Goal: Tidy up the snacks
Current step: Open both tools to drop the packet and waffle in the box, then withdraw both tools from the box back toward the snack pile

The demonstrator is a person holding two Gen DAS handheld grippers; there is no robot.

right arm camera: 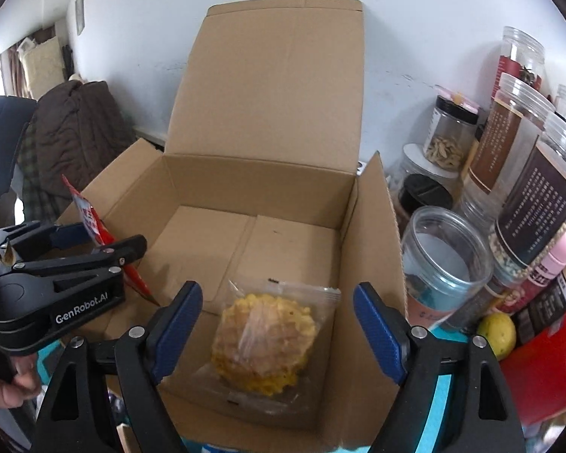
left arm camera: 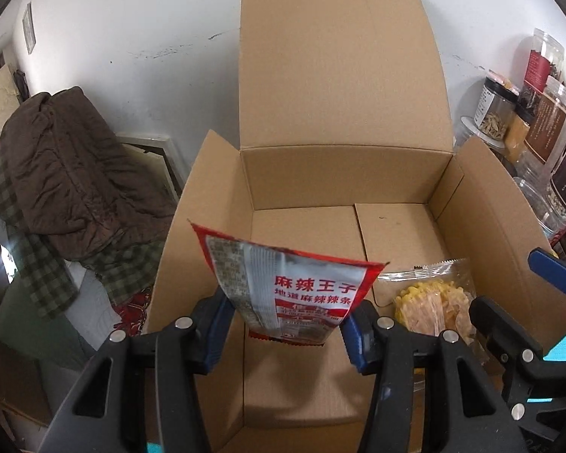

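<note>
The left gripper pinches the red snack packet above the cardboard box – best lowered before release – while the right gripper gapes, empty, over the corn snack bag lying inside.

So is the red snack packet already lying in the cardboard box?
No, the red snack packet is clamped in the left hand-held gripper above the cardboard box; only the clear packet of yellow snacks lies inside.
</note>
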